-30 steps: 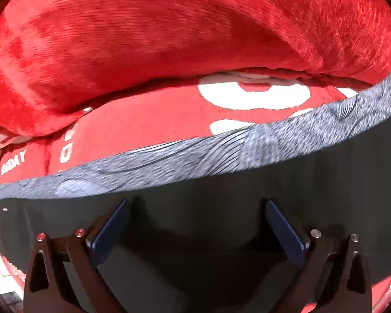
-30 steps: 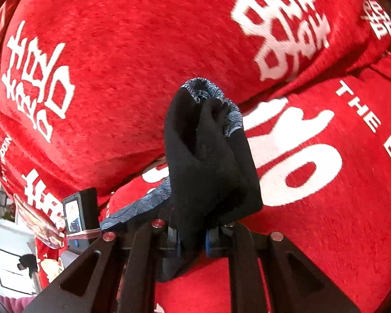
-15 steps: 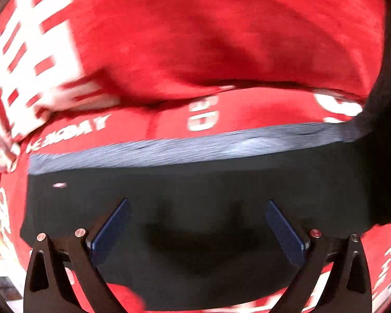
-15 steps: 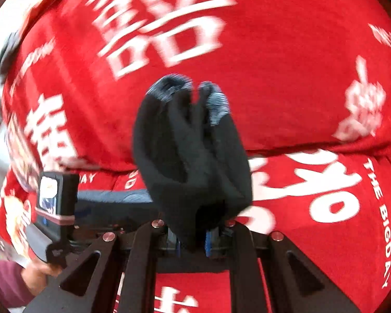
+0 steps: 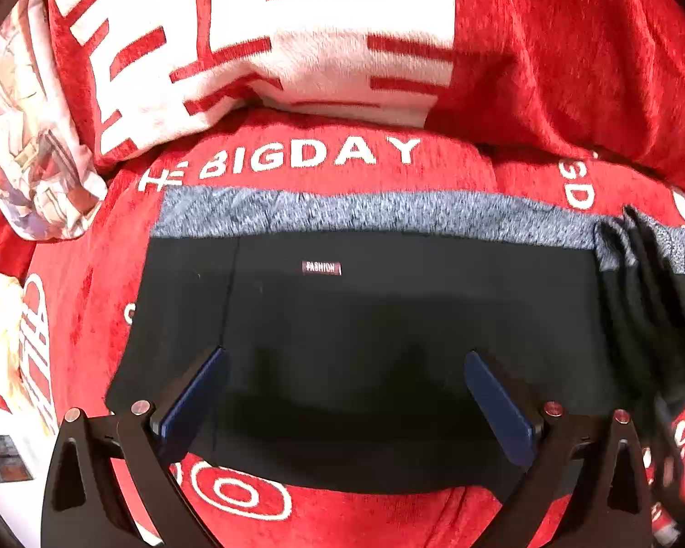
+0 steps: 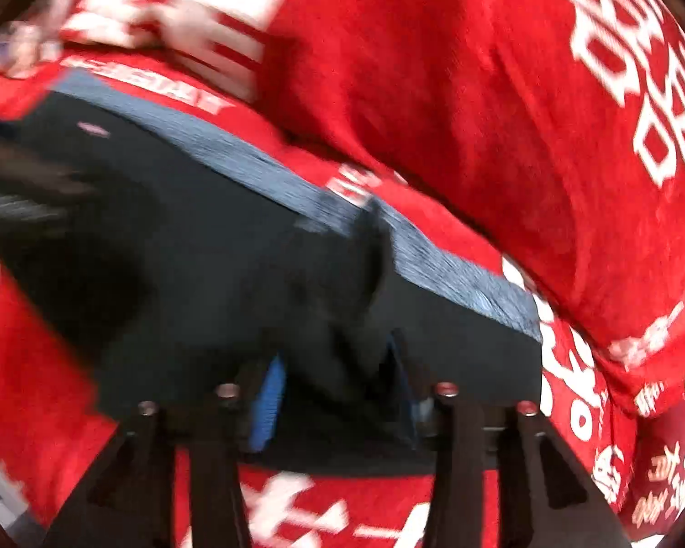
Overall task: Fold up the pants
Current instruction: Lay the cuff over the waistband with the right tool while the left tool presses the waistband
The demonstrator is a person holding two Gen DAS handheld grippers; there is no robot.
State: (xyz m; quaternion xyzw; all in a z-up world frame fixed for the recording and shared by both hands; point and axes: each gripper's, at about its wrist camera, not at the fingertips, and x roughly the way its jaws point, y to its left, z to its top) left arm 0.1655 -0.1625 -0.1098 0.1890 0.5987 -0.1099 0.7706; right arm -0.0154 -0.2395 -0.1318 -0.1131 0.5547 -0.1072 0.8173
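The black pants (image 5: 388,319) lie folded on the red cover, with a grey waistband (image 5: 342,210) along the far edge and a small "FASHION" label. My left gripper (image 5: 342,392) is open just above the near part of the pants, holding nothing. In the right wrist view the pants (image 6: 182,251) also show. My right gripper (image 6: 333,392) has its fingers partly apart around a bunched fold of the black cloth (image 6: 342,274), which lies down on the pants. That view is blurred.
A red plush cover (image 5: 342,160) with white lettering lies under the pants. A red and white cushion (image 5: 274,45) stands behind them. A pale patterned pillow (image 5: 32,146) is at the left. Red cushions (image 6: 479,91) rise behind the pants.
My right gripper has brought the bunched leg end down onto the folded pants and its fingers have parted. My left gripper has pulled back, showing more of the pants.
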